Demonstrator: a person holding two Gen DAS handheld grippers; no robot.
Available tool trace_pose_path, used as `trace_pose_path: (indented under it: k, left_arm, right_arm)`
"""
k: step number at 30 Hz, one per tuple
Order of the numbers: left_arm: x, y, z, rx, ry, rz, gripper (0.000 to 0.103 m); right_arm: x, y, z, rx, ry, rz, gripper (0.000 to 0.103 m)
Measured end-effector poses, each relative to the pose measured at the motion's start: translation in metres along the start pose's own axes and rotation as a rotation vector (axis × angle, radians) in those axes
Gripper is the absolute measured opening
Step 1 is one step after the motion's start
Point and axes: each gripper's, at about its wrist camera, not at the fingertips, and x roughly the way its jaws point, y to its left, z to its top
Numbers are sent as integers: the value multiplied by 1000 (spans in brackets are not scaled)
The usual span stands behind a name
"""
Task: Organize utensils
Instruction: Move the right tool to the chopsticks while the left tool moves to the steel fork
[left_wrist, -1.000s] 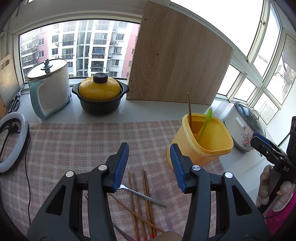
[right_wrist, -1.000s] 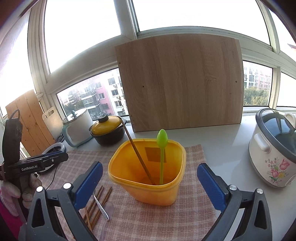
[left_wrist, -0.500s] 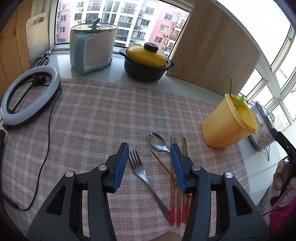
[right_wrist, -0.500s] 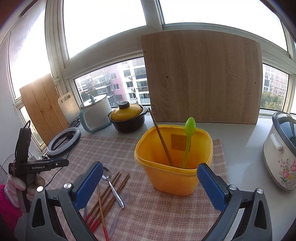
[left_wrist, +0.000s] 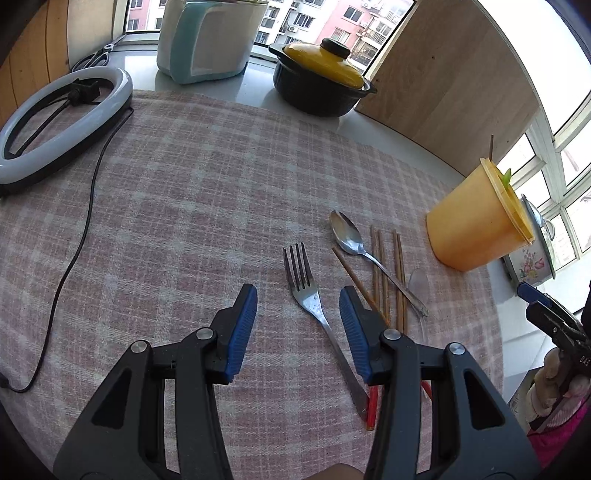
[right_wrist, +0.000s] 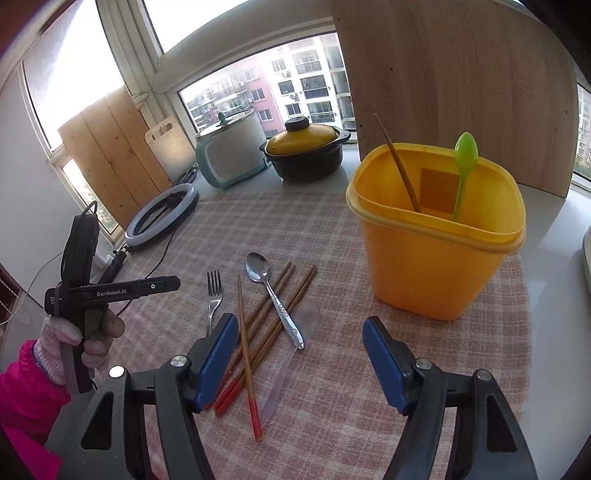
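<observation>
Utensils lie loose on the pink checked cloth (left_wrist: 184, 206) left of the yellow plastic tub (right_wrist: 439, 254). Steel fork (left_wrist: 306, 291), handle toward the half-open, empty left gripper (left_wrist: 298, 314), sits nearest its jaws; right gripper (right_wrist: 295, 332), empty, is closing above the red-tipped wooden chopsticks (right_wrist: 258, 332).

A pink checked tablecloth (left_wrist: 184, 206) covers most of the counter in both views. At the left edge of the left wrist view lies a white ring light (left_wrist: 62, 122), its black cable (left_wrist: 81, 229) trailing down across the cloth. Behind it, at the upper left, a pair of scissors (left_wrist: 92, 61) rests on the sill. A white and teal cooker (left_wrist: 210, 40) stands at the top centre, and just right of it a black pot with a yellow lid (left_wrist: 321, 81). A large wooden board (left_wrist: 454, 85) leans against the window at the upper right. A flowered rice cooker (left_wrist: 532, 254) peeks in at the right edge. In the right wrist view, wooden planks (right_wrist: 107, 158) and a pale cutting board (right_wrist: 170, 147) lean at the upper left.
</observation>
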Motion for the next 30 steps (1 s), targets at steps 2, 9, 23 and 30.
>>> trace_pose_path:
  k: [2, 9, 23, 30]
  left_arm:
    - [6, 1, 1, 9, 14, 0, 47]
    - [27, 9, 6, 15, 49, -17, 47]
    - [52, 1, 18, 81, 58, -33, 47]
    - [62, -4, 17, 102, 60, -23, 44]
  right_arm:
    - [10, 8, -4, -25, 34, 13, 67]
    - [46, 34, -9, -82, 148, 38, 47]
    - [109, 64, -6, -168, 301, 36, 30]
    - [129, 73, -6, -218, 353, 3, 25]
